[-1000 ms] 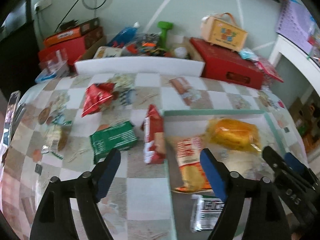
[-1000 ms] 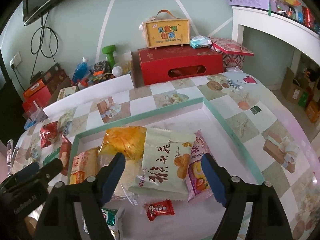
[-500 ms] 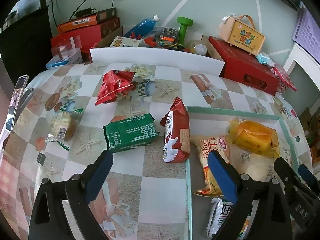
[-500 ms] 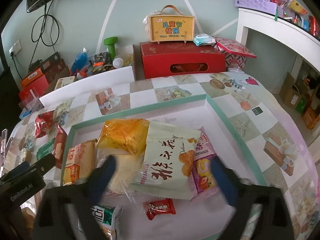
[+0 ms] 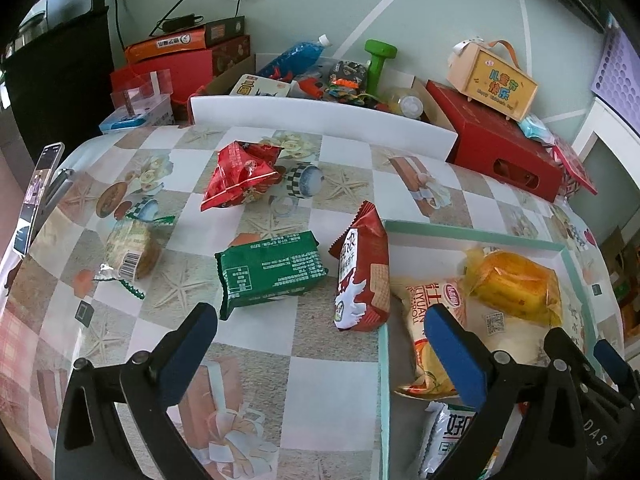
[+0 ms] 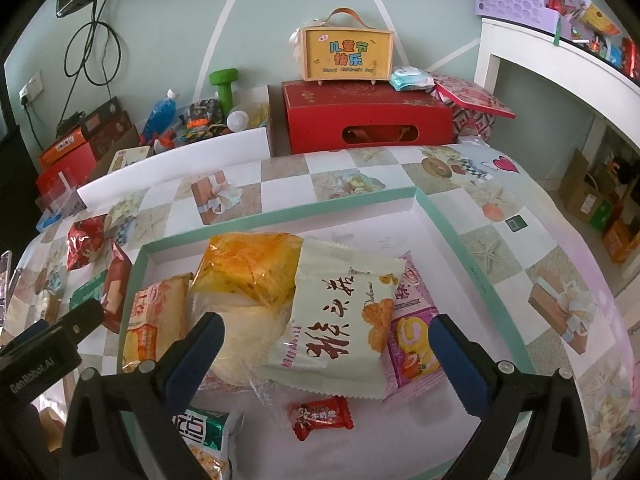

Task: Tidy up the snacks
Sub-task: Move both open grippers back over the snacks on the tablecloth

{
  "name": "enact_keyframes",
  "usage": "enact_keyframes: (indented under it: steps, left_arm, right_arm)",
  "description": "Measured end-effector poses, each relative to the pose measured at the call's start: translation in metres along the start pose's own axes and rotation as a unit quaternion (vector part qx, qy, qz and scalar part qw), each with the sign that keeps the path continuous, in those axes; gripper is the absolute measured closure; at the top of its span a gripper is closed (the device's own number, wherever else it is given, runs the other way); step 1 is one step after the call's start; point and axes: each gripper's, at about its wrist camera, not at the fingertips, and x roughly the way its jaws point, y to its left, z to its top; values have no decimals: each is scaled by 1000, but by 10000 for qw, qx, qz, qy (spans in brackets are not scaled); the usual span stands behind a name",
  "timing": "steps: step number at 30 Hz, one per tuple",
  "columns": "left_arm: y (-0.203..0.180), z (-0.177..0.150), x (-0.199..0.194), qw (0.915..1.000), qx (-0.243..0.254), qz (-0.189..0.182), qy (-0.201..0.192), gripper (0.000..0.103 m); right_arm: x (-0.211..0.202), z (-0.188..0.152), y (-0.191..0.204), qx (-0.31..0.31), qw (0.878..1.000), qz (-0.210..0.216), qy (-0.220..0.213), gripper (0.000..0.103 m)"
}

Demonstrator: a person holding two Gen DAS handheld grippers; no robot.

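Note:
Loose snacks lie on the patterned tablecloth in the left wrist view: a green packet [image 5: 270,270], a red biscuit pack [image 5: 362,272] leaning against the tray's left wall, a crumpled red bag [image 5: 240,178] and a clear-wrapped biscuit [image 5: 130,250]. The teal-rimmed tray [image 6: 452,236] holds a yellow-orange bag [image 6: 252,264], a cream packet [image 6: 340,320], a pink packet [image 6: 412,336], an orange roll packet [image 6: 154,320] and a small red candy [image 6: 320,416]. My left gripper [image 5: 320,316] hovers near the red biscuit pack, its jaws opening and holding nothing. My right gripper [image 6: 326,322] hangs open over the tray, pads clear of the packets.
A red gift box [image 6: 368,120] with a yellow handled box [image 6: 346,54] on top stands behind the table. A white board [image 5: 320,120] fences off clutter at the back. A phone [image 5: 38,196] leans at the left edge. White shelving [image 6: 560,80] stands at right.
Both grippers' jaws have spread wider. The left wrist view has rolled slightly, and its gripper stays near the table's front. No snack has moved.

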Motion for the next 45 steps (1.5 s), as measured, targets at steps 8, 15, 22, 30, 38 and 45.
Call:
enact_keyframes:
  steps: [8, 15, 22, 30, 38, 45]
  left_arm:
    - [0, 1, -3, 10000, 87, 20, 0, 0]
    - [23, 7, -15, 9996, -111, 202, -146, 0]
    - [73, 12, -26, 9954, -759, 519, -270, 0]
    - [114, 10, -34, 9899, -1087, 854, -321, 0]
    - [151, 4, -40, 9842, -1453, 971, -285, 0]
    - [159, 5, -33, 9840, -1538, 883, -182, 0]
  right_arm:
    - [-3, 1, 2, 24, 10000, 25, -67, 0]
    - [-7, 4, 3, 179, 9995, 197, -151, 0]
    - [-10, 4, 22, 18, 9985, 490, -242, 0]
    - [-14, 0, 66, -353, 9944, 948, -317, 0]
    - [-19, -14, 120, -973, 9856, 1312, -431, 0]
    - [-14, -22, 146, -1219, 9799, 1524, -403, 0]
